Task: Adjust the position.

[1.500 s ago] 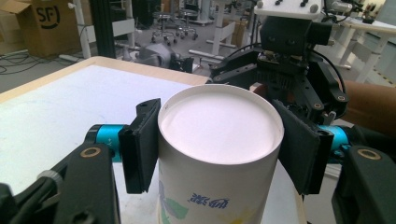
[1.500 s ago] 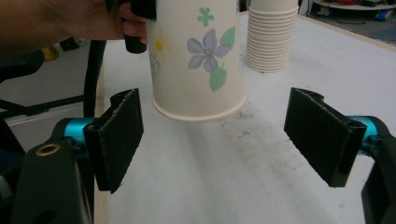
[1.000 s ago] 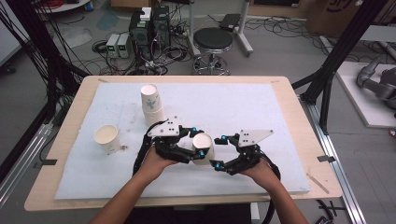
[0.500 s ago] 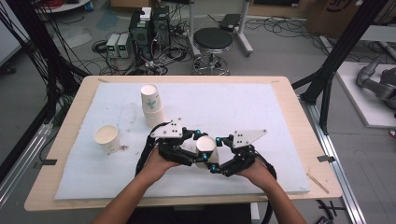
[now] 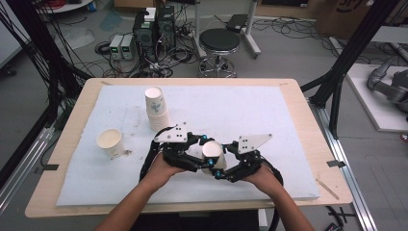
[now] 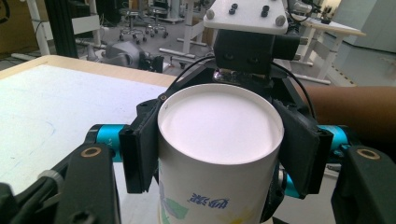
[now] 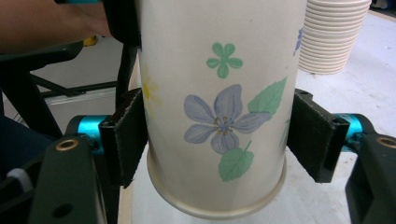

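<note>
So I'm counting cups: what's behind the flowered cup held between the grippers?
Behind the flowered cup stands a stack of upside-down cups. The held cup covers the stack's left part.

white paper cup (image 7: 219,107) printed with lilac flowers, green leaves and a yellow bloom; black gripper pads (image 7: 123,135) on teal fittings; cream cup stack (image 7: 334,32); white mat (image 5: 250,108) over tan tabletop (image 5: 308,103)

White pad (image 5: 269,120) over wooden table (image 5: 308,110). Cup stack (image 5: 157,108), upside down, left of centre on pad; also at top right in right gripper view (image 7: 332,35). Single upright cup (image 5: 110,142) further left, well apart from stack. Behind table: black stool (image 5: 219,45), grey boxes (image 5: 121,46), dark PC towers (image 5: 155,26), cable tangle (image 5: 178,50) on floor. Black frame struts (image 5: 353,53) at right.
</note>
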